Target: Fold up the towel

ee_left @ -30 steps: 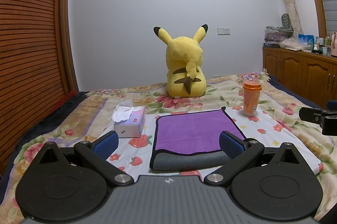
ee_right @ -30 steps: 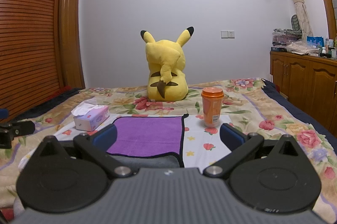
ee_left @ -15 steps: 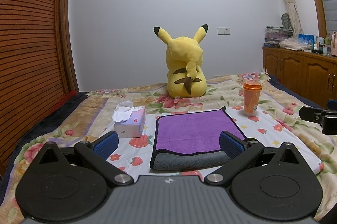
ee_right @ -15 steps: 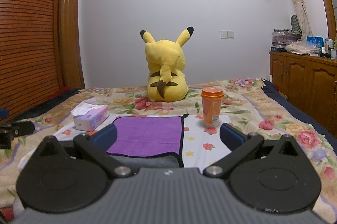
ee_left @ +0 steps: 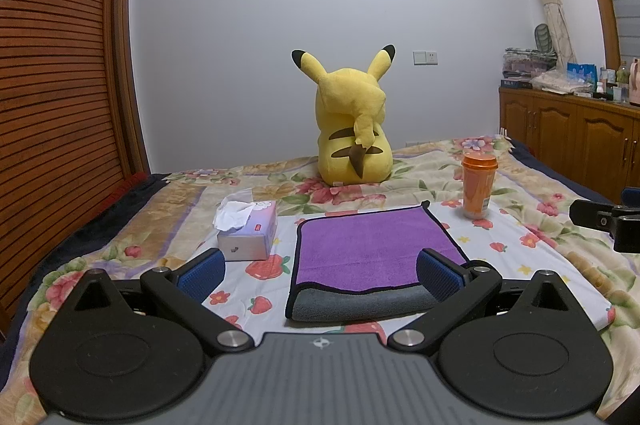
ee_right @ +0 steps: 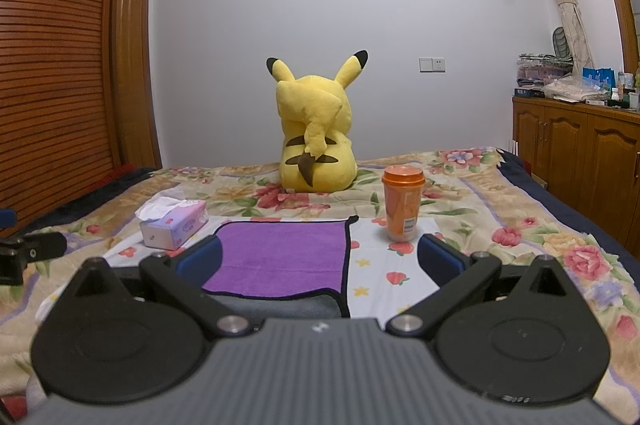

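Note:
A purple towel (ee_left: 370,245) with a grey underside and black trim lies folded on the flowered bed cover; it also shows in the right wrist view (ee_right: 280,257). Its grey lower layer sticks out at the near edge. My left gripper (ee_left: 320,271) is open and empty, held above the towel's near edge, left of its middle. My right gripper (ee_right: 320,257) is open and empty, above the towel's near right corner. Each gripper's tip shows at the edge of the other's view.
A tissue box (ee_left: 248,233) sits left of the towel. An orange cup (ee_left: 478,185) stands at its far right corner. A yellow plush toy (ee_left: 352,145) sits behind. A wooden slatted wall (ee_left: 52,105) is left, a wooden cabinet (ee_left: 568,141) right.

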